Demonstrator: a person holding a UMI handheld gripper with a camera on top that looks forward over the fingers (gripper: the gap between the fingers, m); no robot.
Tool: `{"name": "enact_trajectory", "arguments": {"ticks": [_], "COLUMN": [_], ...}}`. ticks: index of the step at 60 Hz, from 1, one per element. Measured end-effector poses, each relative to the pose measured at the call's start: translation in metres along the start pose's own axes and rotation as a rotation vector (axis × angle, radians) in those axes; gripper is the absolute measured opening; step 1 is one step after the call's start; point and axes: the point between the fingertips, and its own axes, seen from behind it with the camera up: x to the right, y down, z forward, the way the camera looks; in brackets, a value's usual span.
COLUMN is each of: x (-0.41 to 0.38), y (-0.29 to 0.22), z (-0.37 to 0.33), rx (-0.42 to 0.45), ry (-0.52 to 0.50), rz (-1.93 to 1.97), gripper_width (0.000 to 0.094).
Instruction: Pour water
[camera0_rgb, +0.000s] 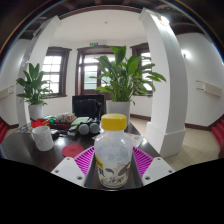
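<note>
A clear plastic bottle (112, 158) with a yellow cap (114, 122) and a pale label stands upright between my fingers. My gripper (112, 166) is shut on the bottle, with the magenta pads (84, 157) pressing its two sides. The bottle's base is hidden below the fingers, so I cannot tell whether it rests on the dark table (20, 150) or is held above it. A white cup (43, 138) stands on the table to the left, beyond the fingers.
Dark and red items (75, 124) lie on the table behind the cup. A large potted plant (122, 80) stands beyond the bottle, another plant (36, 90) at the left window. A white pillar (165, 80) rises on the right.
</note>
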Motion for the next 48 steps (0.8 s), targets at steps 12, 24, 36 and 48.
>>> {"name": "enact_trajectory", "arguments": {"ticks": [12,24,36,48], "x": [-0.008,-0.012,-0.051,-0.121], "y": [0.001,0.000,-0.031,-0.066], "z": [0.005,0.003,0.011,0.048], "rx": [0.005,-0.014,-0.009,0.018], "ry": [-0.015,0.003,-0.028,-0.030], "rz": [-0.033,-0.082,-0.351,-0.895], "gripper_width": [0.0434,0.0406,0.0404,0.0406]}}
